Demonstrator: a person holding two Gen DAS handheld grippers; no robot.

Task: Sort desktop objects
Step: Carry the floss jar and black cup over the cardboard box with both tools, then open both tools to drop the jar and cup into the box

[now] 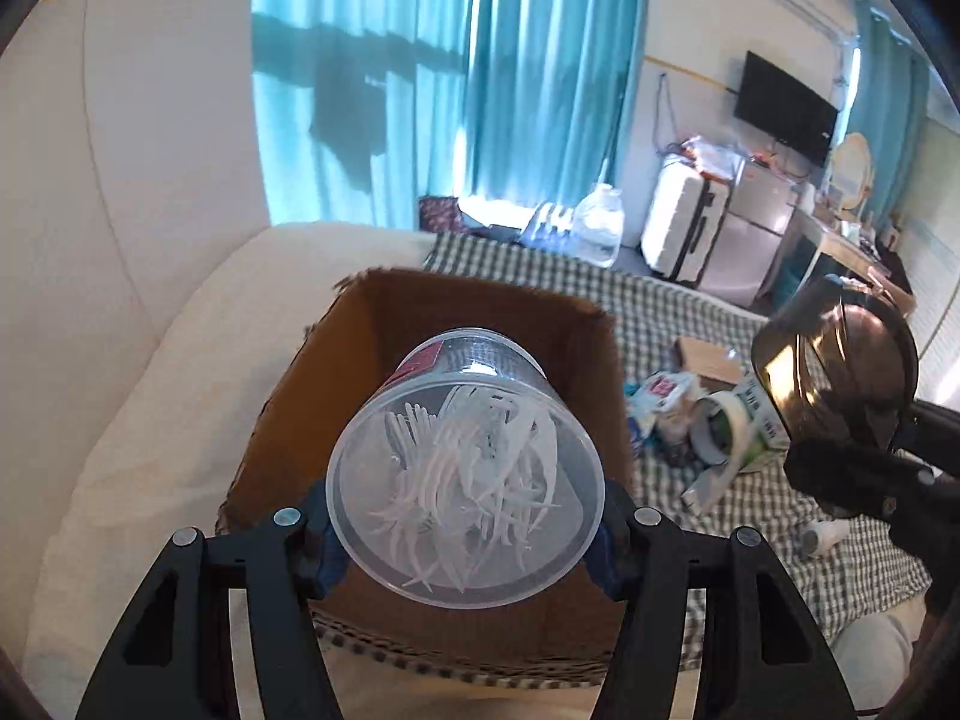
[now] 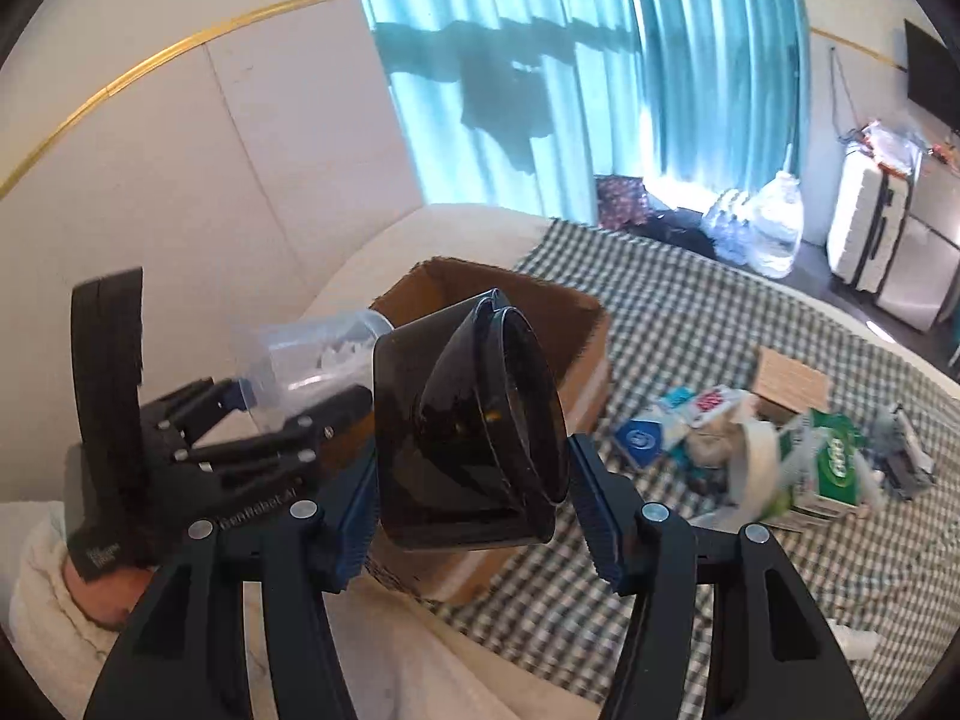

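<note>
The left gripper [image 1: 465, 531] was clamped across the rim end of a clear plastic tub [image 1: 465, 480] of thin white plastic picks, holding it tipped over the open cardboard box [image 1: 288, 420] on the bed. The tub looked light and thin-walled, likely to flex under a hard squeeze; its smooth wall seemed slippery, so a hold across the stiffer rim appeared safest. To the right, the right gripper [image 2: 471, 516] held a dark smoked-plastic container [image 2: 468, 420] between its 2 fingers, closed to the container's width, beside the box. It looked rigid, glossy and light, best gripped across its flat sides. Farther right, a loose pile on the checked blanket [image 2: 690, 324] waited unsorted: a roll of tape [image 2: 753, 468], a green carton [image 2: 831, 468] and small packets [image 2: 672, 420].
</note>
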